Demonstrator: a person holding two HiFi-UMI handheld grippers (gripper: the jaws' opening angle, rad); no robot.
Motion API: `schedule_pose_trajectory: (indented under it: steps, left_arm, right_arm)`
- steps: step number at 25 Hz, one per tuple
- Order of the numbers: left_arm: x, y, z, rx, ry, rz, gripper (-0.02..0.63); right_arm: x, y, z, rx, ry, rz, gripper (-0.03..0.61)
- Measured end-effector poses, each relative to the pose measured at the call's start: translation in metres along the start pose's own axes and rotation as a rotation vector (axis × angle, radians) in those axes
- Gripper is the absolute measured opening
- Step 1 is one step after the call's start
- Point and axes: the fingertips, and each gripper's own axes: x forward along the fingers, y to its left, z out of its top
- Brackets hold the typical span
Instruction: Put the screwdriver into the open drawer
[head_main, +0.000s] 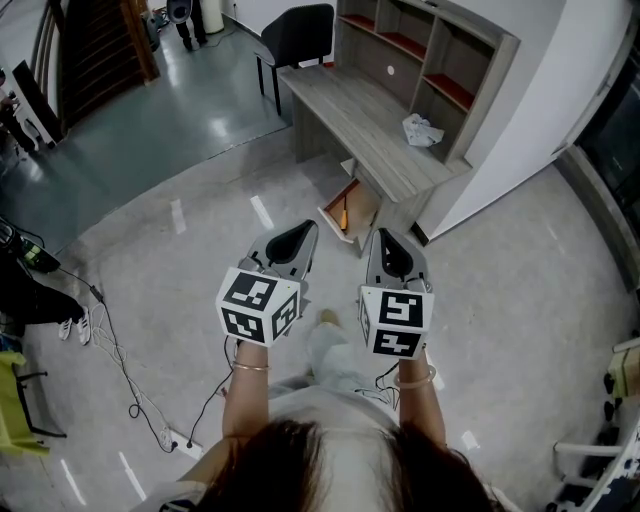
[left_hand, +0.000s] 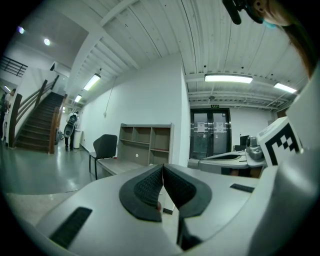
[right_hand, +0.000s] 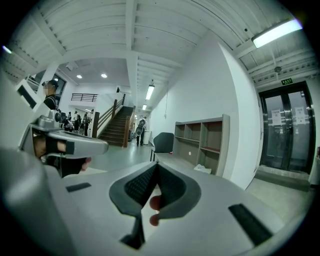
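Holding left gripper (left_hand: 162, 167) and right gripper (right_hand: 156, 166) pressed together, empty, well apart from the desk (head_main: 370, 120). Showing the screwdriver (head_main: 344, 210) lying inside the open drawer (head_main: 362, 204) at twelve o'clock. Seemingly finishing; needing no further placing.

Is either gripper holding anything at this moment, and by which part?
Nothing is held. The left gripper and right gripper both have jaws shut on nothing; the screwdriver lies in the open drawer.
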Motion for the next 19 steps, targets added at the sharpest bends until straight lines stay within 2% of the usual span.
schedule_pose_trajectory:
  steps: [11,19]
  left_arm:
    - [0.0053,-0.0022,0.0009,0.007,0.004,-0.009,0.017]
    - [0.0063,0.0003,-0.0013,-0.015,0.007,-0.023,0.017]
  right_arm:
    - [0.001,-0.0021,-0.0027,0.012,0.009,0.014,0.026]
    - [0.0025,-0.0027,-0.0053,0.032,0.015,0.02,0.026]
